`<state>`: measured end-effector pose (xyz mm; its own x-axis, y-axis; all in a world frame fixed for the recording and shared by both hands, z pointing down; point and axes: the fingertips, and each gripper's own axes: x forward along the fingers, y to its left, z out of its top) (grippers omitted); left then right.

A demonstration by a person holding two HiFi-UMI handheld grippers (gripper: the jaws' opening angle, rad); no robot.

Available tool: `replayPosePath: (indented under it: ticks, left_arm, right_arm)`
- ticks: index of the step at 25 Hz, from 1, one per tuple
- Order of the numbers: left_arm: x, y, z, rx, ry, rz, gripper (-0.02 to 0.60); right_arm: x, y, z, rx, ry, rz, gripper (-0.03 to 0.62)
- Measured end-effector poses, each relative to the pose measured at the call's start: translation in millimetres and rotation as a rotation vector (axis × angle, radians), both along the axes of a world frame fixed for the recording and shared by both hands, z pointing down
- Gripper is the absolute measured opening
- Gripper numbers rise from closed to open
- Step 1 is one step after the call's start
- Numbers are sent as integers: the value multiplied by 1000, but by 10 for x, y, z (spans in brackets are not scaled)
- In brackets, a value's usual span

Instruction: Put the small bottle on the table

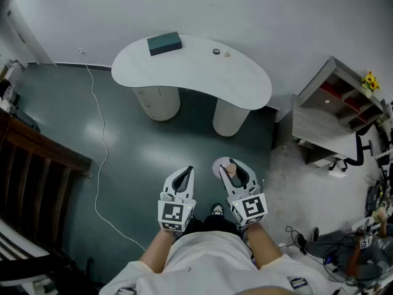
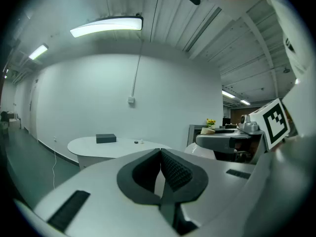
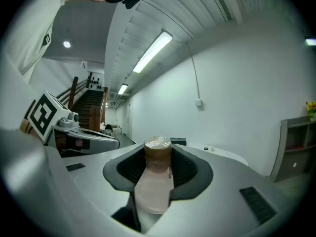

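1. Grips the bottle (image 3: 157, 181) in the right tool (image 3: 158, 151), jaws partway apart, dark pads pressed to the pale sides.
2. Lies lengthwise along that tool's jaws: brown cap (image 3: 158, 146) out at the tips and pointing ahead, body running back toward the tool's base.
3. From the head view, shows as a small pale bottle (image 1: 230, 171) between the right tool's (image 1: 230, 163) white jaws, up in the air above the floor (image 1: 153, 146).
4. Left tool (image 2: 160, 154): pads met at the tips, nothing between them.
5. Sits just left of the right tool in the head view (image 1: 186, 172), side by side, near but not touching, both aimed ahead and slightly down.
6. Well ahead of both tools: the white surface (image 1: 190, 72), apart from the bottle and from either tool.
7. On that surface, a dark box (image 1: 164, 43) ahead and left of the tools, plus two small items (image 1: 216, 51) more straight ahead, too small to name.
8. Off to the right of the right tool, farther away: a shelf (image 1: 334, 103) with yellow flowers (image 1: 369, 80) on top.
9. Left of the left tool: a white cable (image 1: 97, 146) trailing over the floor.
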<state>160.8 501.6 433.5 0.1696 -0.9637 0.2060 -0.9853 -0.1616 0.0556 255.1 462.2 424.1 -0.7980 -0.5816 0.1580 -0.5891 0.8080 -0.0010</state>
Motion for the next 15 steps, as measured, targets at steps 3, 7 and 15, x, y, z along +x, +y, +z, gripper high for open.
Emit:
replayPosePath:
  ticks: [3, 7, 15]
  left_arm:
    - [175, 66, -37, -11, 15, 3, 18]
    - [333, -42, -83, -5, 16, -5, 20]
    - [724, -290, -66, -24, 34, -23, 20]
  right_arm:
    - [176, 74, -27, -17, -1, 11, 135]
    - [331, 7, -88, -6, -4, 6, 135]
    - [725, -258, -119, 1, -16, -38, 135]
